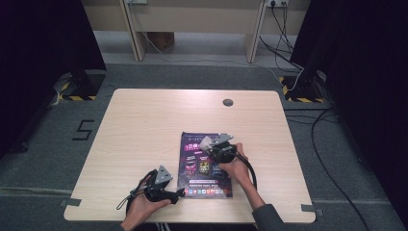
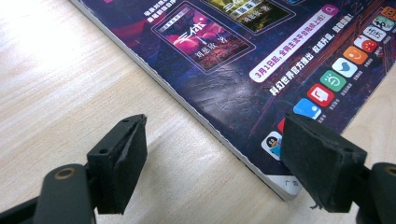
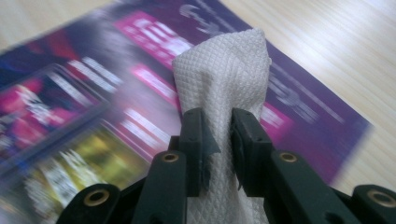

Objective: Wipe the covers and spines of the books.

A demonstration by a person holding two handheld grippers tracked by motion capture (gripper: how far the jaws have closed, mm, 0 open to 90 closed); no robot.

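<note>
At the near edge of the pale wooden table (image 1: pixel 144 120) the left gripper (image 1: pixel 179 194) rests low in the person's left hand (image 1: pixel 144 207), its black jaws spread wide with nothing between them; in the left gripper view one jaw stands over bare wood and the other over the near left corner of the glossy purple-and-black magazine (image 2: pixel 243 84). That magazine lies flat on the table, a little right of centre and close to the near edge. Its cover is printed in Chinese: a white banner reads "3月1日起" followed by smaller characters, a framed poster shows "三体", and a row of coloured app icons runs along the near edge — their captions too small to read. The corner icon is partly hidden behind the jaw. Farther in, the right gripper (image 1: pixel 208 144), held in the right hand (image 1: pixel 235 166), is over the magazine's far half, its jaws pressed together on a crumpled white quilted paper towel (image 3: pixel 224 79) that stands up between the pads. In the right gripper view the cover beneath is blurred, its pink and white lettering unreadable — the towel's lower end is cut off by the frame. Beyond the table, a taped "5" marks the grey floor (image 1: pixel 48 159) at the left.
</note>
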